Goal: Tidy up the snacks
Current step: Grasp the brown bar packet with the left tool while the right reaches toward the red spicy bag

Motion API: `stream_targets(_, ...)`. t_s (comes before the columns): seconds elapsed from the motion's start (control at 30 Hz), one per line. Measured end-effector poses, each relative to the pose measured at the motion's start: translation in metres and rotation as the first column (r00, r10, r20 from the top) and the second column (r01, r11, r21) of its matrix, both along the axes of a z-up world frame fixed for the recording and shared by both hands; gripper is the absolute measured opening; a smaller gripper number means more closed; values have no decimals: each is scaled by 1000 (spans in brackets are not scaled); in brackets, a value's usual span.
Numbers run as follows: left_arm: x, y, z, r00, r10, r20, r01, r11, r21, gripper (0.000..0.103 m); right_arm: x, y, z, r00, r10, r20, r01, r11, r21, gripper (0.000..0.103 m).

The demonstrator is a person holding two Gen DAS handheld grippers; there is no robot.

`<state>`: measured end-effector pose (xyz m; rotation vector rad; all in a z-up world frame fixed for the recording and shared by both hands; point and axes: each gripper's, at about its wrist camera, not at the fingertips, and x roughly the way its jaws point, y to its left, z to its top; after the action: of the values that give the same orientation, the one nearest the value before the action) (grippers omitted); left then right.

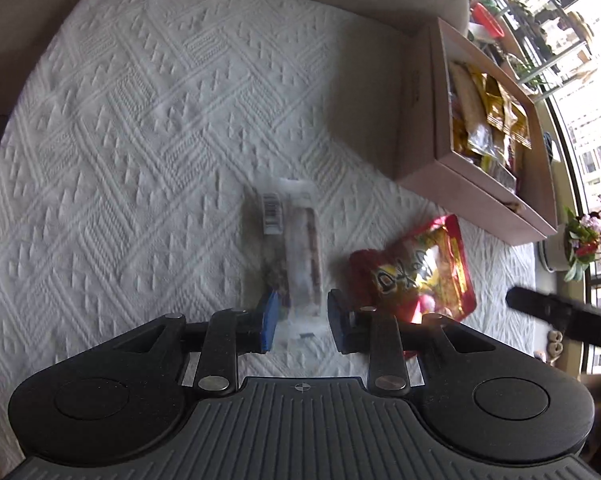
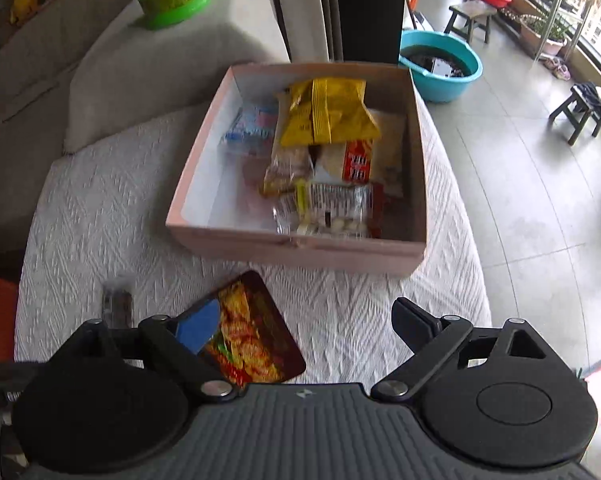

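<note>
Two clear-wrapped snack bars (image 1: pixel 292 248) lie side by side, well apart from the pink box (image 1: pixel 472 196); their long axis runs straight ahead of the left gripper (image 1: pixel 302 316), partly open, nothing pinched. The right gripper (image 2: pixel 300 328) is spread wide, empty.

The quilted white bed cover (image 1: pixel 140 120) lies bare across its whole left and far stretch, so tongs could travel there freely. Nearer, a clear-wrapped snack bar (image 1: pixel 300 240) lies between the left tongs' (image 1: pixel 302 316) fingers, with a red snack pouch (image 1: pixel 420 268) just beside it on the right. The pink box (image 2: pixel 296 246) blocks the right edge; its left half is fairly open, its right half piled with packets (image 2: pixel 328 112).
</note>
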<state>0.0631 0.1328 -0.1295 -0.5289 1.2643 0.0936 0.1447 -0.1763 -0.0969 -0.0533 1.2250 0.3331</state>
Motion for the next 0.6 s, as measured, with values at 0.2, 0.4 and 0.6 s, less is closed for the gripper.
stream_targets(0.2,29,-7,-14,998,-54,-23,55,995,83,33,-47,16,-31,996,39,-84,-43,998,-43,93)
stream_targets(0.4,43,-24,-16,979,-205,-17,205,966,157,44,-68,26,-36,998,47,-42,-52,991,-125,93)
stream_targets(0.6,38,-18,-16,963,-268,-35,270,950,156,41,-43,35,-29,999,-50,18,52,994,-92,93)
